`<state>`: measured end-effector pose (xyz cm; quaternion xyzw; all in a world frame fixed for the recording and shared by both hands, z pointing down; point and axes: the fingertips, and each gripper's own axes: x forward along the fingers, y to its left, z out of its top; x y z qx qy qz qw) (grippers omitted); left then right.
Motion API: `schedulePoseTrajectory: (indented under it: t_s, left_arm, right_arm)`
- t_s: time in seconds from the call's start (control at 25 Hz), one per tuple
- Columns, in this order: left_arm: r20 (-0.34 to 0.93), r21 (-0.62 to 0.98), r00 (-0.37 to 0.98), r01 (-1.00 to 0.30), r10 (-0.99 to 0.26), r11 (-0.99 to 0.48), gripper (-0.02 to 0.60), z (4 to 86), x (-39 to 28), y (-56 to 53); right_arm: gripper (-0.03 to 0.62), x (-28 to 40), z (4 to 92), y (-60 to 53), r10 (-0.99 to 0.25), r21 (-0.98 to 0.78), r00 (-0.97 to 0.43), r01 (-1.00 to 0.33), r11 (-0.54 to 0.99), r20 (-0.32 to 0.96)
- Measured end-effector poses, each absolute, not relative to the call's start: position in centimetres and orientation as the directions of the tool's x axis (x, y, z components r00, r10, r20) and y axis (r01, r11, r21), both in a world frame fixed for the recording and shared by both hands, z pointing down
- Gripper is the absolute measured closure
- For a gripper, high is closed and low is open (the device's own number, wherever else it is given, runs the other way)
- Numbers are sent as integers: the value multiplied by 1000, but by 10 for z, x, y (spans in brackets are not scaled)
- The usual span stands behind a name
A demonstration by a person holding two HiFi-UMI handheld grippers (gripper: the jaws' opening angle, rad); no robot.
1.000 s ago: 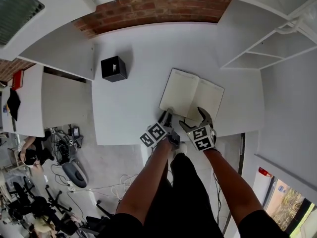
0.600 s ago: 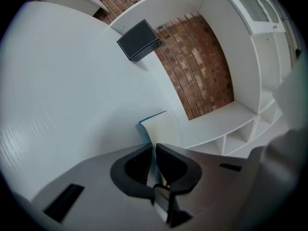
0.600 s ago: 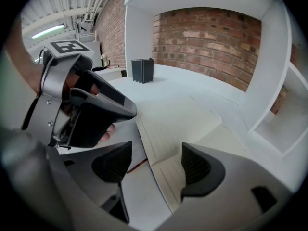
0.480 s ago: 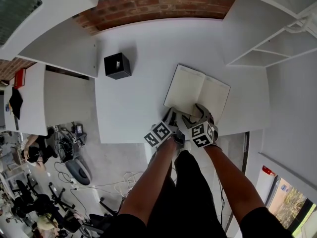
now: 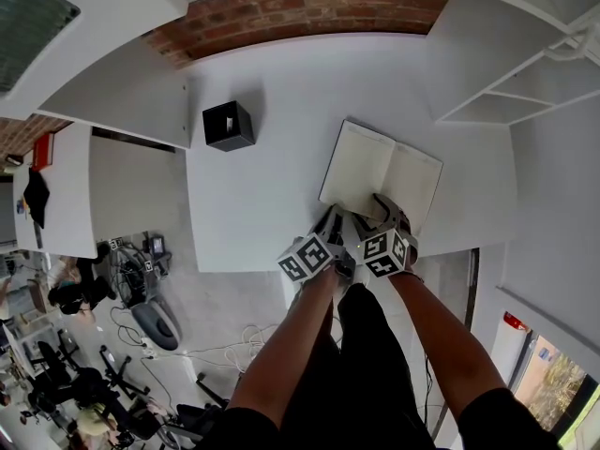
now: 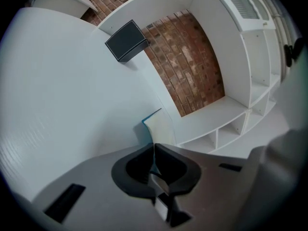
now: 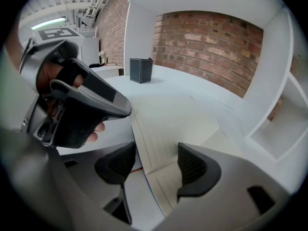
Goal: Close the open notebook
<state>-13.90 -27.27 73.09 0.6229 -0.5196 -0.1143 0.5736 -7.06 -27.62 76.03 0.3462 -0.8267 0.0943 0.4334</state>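
**A:** Any writing to read?

**B:** Only faint ruled lines on the pages of the notebook [image 5: 382,178]. The marker cubes [image 5: 307,257] carry black-and-white square patterns; any finer print is too small to tell.

**A:** Where does the notebook lie, and how?

**B:** It lies open on the white surface [image 5: 253,204], near the surface's front edge and right of the middle. The spread's long axis runs across, skewed so that the left page sits further back than the right. The spine points from the near edge away toward the brick wall [image 5: 309,7].

**A:** And the left gripper [image 5: 332,217]?

**B:** Its fingers are pressed together on the notebook's near-left corner. A thin blue-edged leaf is pinched between them and curves up out of the grip.

**A:** The right gripper [image 5: 382,206]?

**B:** Its fingers are about half open and have just been closing. They straddle the near edge by the spine. The pages lie between the pads, but the pads are not pressing on them.

**A:** Room to move?

**B:** There is broad bare surface to the left, up to the black box [image 5: 228,126], which stands well apart. There is more bare surface behind the notebook. White shelves [image 5: 506,92] stand to the right, beyond a bare strip.
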Motion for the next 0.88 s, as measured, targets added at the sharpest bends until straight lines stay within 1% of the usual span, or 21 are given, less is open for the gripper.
schedulePoseTrajectory:
  t_s: [0.16,0.28,0.4,0.52,0.6,0.76,0.88]
  left_arm:
    - [438,841,456,-511,-775,175,566,724,-137,-272]
    - [453,829,455,-532,-767,173,566,723,-138,-272]
    - [462,816,457,-556,-760,161,565,724,-139,-273]
    - [437,825,474,-550,-764,131,566,719,-137,-274]
    - [422,830,482,-547,-768,113,568,716,-136,-274]
    - [405,816,511,-576,-759,48,568,710,-131,-273]
    - [396,821,537,-571,-745,25,568,707,-129,-273]
  right_arm:
    - [339,-70,760,-277,-509,156,-376,-665,730,774]
    - [346,-70,759,-276,-519,158,-379,-672,723,766]
    - [368,-71,757,-275,-518,133,-399,-682,719,756]
    - [382,-71,756,-275,-525,142,-396,-682,718,753]
    - [382,-72,756,-275,-532,155,-387,-682,715,753]
    - [359,-74,756,-273,-563,205,-362,-677,706,743]
    - [360,-72,755,-275,-595,244,-328,-691,681,734]
